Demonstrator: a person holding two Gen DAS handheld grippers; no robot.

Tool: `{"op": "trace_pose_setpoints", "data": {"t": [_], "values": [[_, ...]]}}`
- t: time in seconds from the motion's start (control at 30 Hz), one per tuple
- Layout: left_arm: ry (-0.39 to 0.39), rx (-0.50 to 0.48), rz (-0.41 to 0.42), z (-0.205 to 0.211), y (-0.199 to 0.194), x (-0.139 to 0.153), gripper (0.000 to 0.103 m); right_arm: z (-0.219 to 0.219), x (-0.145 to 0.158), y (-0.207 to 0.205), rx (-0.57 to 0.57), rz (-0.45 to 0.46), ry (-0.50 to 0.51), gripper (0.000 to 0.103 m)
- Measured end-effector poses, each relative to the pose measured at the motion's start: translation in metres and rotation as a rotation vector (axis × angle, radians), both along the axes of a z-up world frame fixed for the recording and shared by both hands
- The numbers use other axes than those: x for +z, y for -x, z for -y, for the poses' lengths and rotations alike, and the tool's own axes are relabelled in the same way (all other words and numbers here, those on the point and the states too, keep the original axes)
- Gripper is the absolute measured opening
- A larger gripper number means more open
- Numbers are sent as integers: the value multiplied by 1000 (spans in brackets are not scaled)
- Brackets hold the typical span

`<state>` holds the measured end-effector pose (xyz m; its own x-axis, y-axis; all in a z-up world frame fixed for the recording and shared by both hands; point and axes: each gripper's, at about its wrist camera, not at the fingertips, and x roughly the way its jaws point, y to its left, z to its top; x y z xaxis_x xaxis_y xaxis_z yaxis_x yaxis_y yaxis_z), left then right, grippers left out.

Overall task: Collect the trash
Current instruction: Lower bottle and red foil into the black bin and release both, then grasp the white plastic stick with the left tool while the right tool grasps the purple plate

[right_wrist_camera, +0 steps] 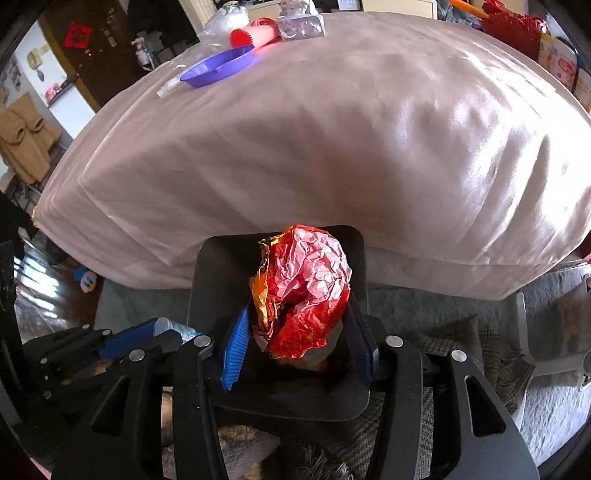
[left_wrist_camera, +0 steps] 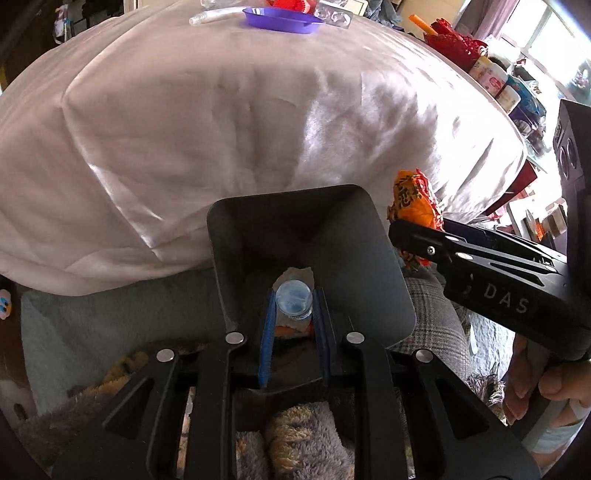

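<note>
Both claws point steeply down over a dark grey bin point(left_wrist_camera: 369, 258) that stands on the floor against the near side of a bench draped in a pale pink cloth point(left_wrist_camera: 221, 129).

The left claw point(left_wrist_camera: 294, 325) is closed on a small clear bottle point(left_wrist_camera: 294, 301): its blue pads point(left_wrist_camera: 268, 332) press the bottle from either side, with the bottle's round end facing the camera. Claw and bottle sit inside the bin's mouth, over scraps already lying at the bottom.

The right claw point(right_wrist_camera: 299, 339) has a crumpled red and orange wrapper point(right_wrist_camera: 306, 288) between its blue pads point(right_wrist_camera: 236, 343). The wrapper fills the gap and both pads appear to touch it, though how firmly they grip I cannot tell. It hangs over the bin point(right_wrist_camera: 207, 266), near its right rim in the left view, where the wrapper point(left_wrist_camera: 413, 203) pokes up past the black fingers. A hand point(left_wrist_camera: 546, 384) holds that claw's handle at the right edge.

At the bench's far edge lie a purple tray point(right_wrist_camera: 218, 66), a red comb-like item point(right_wrist_camera: 251, 35), and clear plastic packaging point(right_wrist_camera: 301, 24). Grey and tan fuzzy fabric point(left_wrist_camera: 306, 443) lies below the claws, beside a plaid cloth point(left_wrist_camera: 428, 314).
</note>
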<state>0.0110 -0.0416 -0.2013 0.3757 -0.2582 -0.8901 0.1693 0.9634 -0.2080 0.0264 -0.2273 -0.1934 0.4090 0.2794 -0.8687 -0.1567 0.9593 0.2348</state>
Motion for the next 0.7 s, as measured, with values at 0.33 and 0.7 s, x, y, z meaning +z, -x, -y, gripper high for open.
{"op": "trace_pose_setpoints", "data": {"t": [0.33,0.7], "values": [[-15,18,9,-2,0,2,54,10,6,-3,-34,12,-11,72],[37,42,75,-17,0,42,95,31,43,-14,-91,113,-17,92]]}}
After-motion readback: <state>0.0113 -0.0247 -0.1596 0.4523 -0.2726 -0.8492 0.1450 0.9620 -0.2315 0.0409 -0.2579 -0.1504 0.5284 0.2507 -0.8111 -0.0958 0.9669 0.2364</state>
